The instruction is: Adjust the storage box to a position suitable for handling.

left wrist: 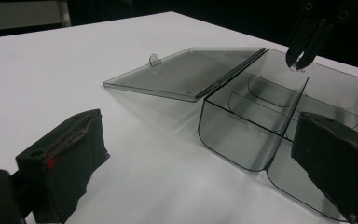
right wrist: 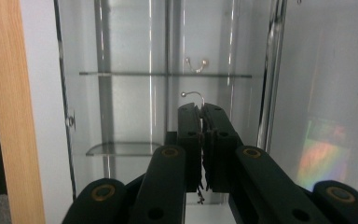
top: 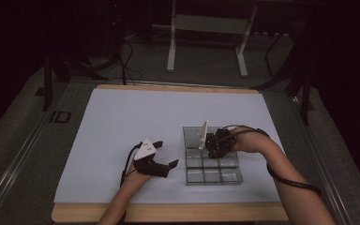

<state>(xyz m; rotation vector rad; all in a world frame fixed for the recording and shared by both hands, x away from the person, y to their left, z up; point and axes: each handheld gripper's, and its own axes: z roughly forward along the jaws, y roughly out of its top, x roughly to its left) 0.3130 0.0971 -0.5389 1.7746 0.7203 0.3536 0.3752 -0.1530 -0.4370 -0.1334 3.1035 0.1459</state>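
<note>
Small silver hook (right wrist: 193, 95); above open box (right wrist: 121, 46)

Two black two-jaw grippers, the left gripper (top: 161, 165) and right gripper (top: 214, 143), have grey three-cornered plates, brass-ringed screw holes (shiny ones) and black trailing cables.

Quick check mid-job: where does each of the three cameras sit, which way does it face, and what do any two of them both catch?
High view: above the person's side, facing forward and down on the white table; both forearms, left gripper, right gripper.
Left gripper view: on the left gripper, looking between its open jaws at the clear smoky plastic compartment box with its lid flat open.
Right gripper view: on the right gripper, shut on a small curved metal hook, facing down into the box.
Shared: the box; the right gripper's tips.
</note>
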